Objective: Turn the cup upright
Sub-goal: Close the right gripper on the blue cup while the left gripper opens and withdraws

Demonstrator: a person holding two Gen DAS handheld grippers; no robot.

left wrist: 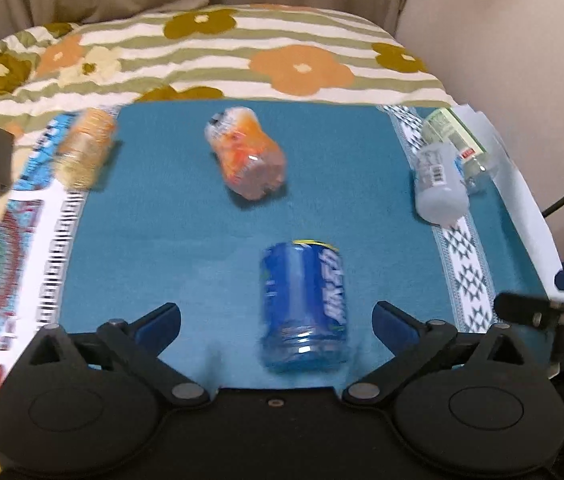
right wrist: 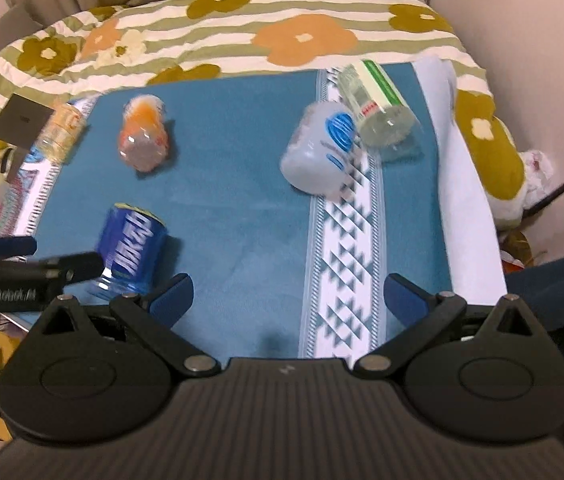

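Several plastic cups made from cut bottles lie on their sides on a teal cloth (left wrist: 170, 216). A blue cup (left wrist: 303, 304) lies just ahead of my open, empty left gripper (left wrist: 278, 320), between its fingers' line; it also shows in the right wrist view (right wrist: 132, 252). An orange cup (left wrist: 248, 152) lies mid cloth, a yellow cup (left wrist: 84, 148) far left, a white cup (left wrist: 439, 182) and a clear green-labelled cup (left wrist: 457, 140) far right. My right gripper (right wrist: 289, 296) is open and empty over the cloth, with the white cup (right wrist: 319, 152) ahead.
The cloth lies on a floral striped blanket (left wrist: 210, 48) on a bed. A patterned white band (right wrist: 341, 264) runs down the cloth's right side. A dark square object (right wrist: 22, 120) stands at the left edge. The left gripper's fingers (right wrist: 14, 246) show at the right wrist view's left.
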